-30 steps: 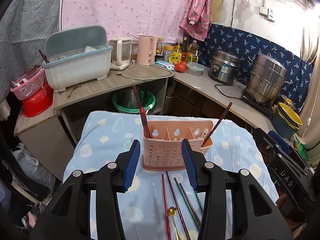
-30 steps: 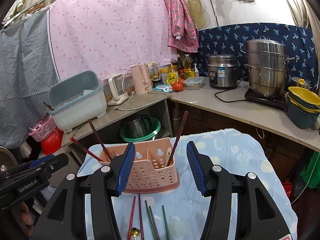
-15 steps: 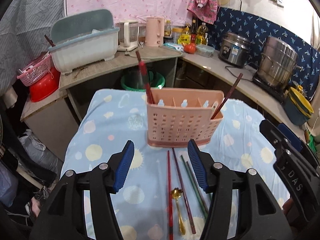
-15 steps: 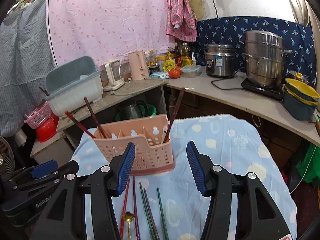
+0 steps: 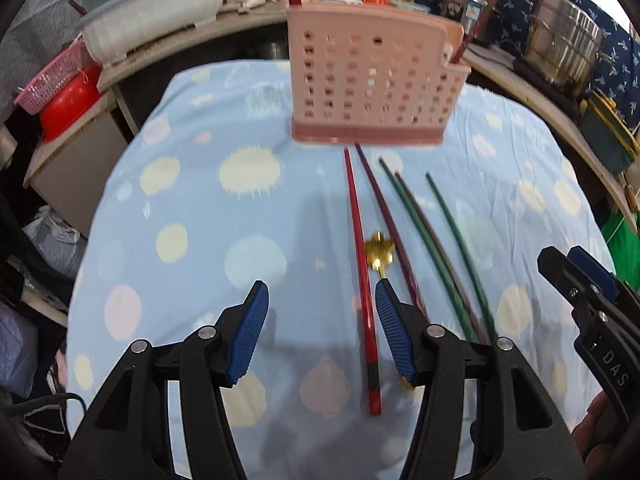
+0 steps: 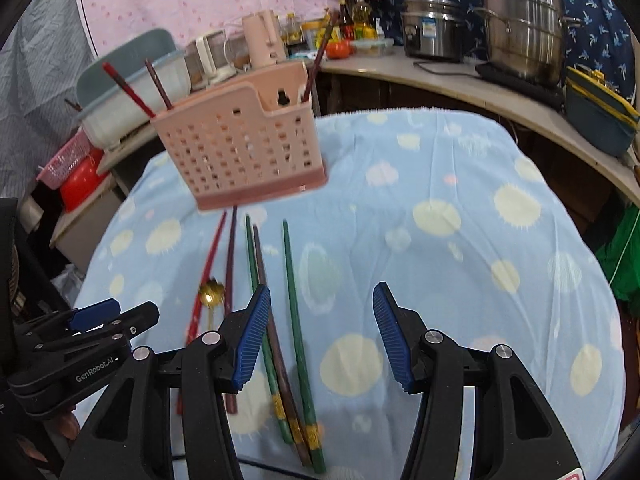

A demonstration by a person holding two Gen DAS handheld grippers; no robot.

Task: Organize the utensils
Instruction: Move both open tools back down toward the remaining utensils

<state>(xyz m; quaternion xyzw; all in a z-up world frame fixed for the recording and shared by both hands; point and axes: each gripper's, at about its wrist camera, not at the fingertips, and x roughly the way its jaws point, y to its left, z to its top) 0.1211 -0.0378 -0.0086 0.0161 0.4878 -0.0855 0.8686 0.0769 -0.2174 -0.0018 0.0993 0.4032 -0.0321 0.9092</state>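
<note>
A pink perforated utensil caddy [image 5: 372,80] stands on the blue cloth and holds a few chopsticks; it also shows in the right wrist view [image 6: 244,148]. Several loose chopsticks lie in front of it: a red one [image 5: 360,264], a dark maroon one [image 5: 390,228] and green ones [image 5: 456,232]. A gold spoon [image 5: 380,256] lies among them. My left gripper [image 5: 320,332] is open and empty, low over the red chopstick. My right gripper [image 6: 320,336] is open and empty, just right of a green chopstick [image 6: 294,296].
The blue patterned cloth [image 5: 192,220] covers a small table. Behind it runs a counter with a teal dish rack [image 5: 152,12], a kettle, bottles, a rice cooker [image 6: 432,32] and a steel steamer pot [image 6: 524,36]. A red basin [image 5: 68,100] sits at the left.
Both grippers have tilted down and dropped toward the cloth, closer to the loose chopsticks. The caddy now sits higher in both views. Both stay open.
</note>
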